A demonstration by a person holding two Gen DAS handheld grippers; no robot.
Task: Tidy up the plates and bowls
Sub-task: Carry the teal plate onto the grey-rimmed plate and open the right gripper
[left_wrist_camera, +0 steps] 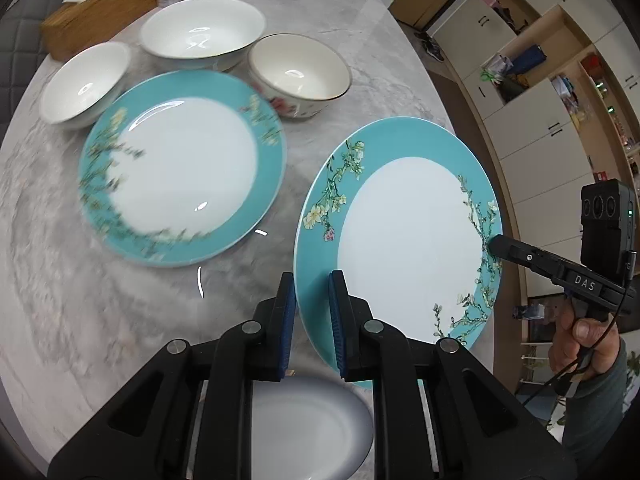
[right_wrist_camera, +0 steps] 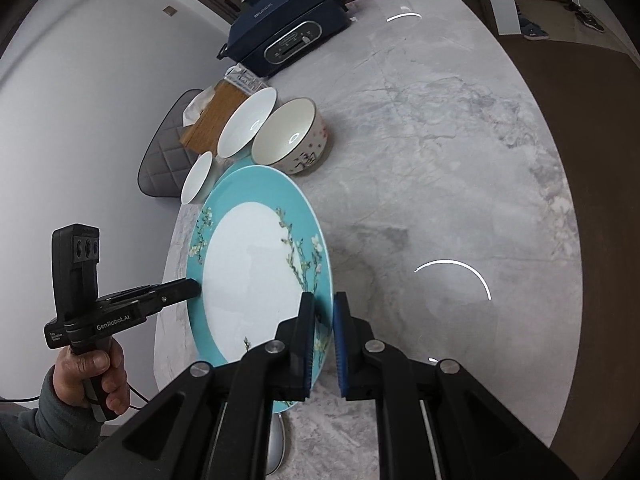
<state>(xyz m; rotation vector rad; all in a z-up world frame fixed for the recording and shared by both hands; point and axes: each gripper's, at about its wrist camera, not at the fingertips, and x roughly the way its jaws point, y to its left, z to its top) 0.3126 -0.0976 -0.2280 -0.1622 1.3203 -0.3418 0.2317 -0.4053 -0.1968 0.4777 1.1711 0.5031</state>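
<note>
Both grippers, left gripper [left_wrist_camera: 312,320] and right gripper [right_wrist_camera: 324,340], clamp opposite rims of the teal plate [left_wrist_camera: 400,240], held tilted above the tabletop [left_wrist_camera: 60,260]. Level it, keep pressure even, then lower it squarely onto the matching plate [left_wrist_camera: 180,164].

second teal plate [left_wrist_camera: 182,168] blurred, white dish [left_wrist_camera: 304,432] partly hidden

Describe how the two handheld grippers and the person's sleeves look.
Both grippers, left gripper and right gripper, are black with silver pivot bolts and blue ribbed pads. Handles carry white lettering, a boxy three-lens camera and a black cable. The sleeves are grey-green.
</note>
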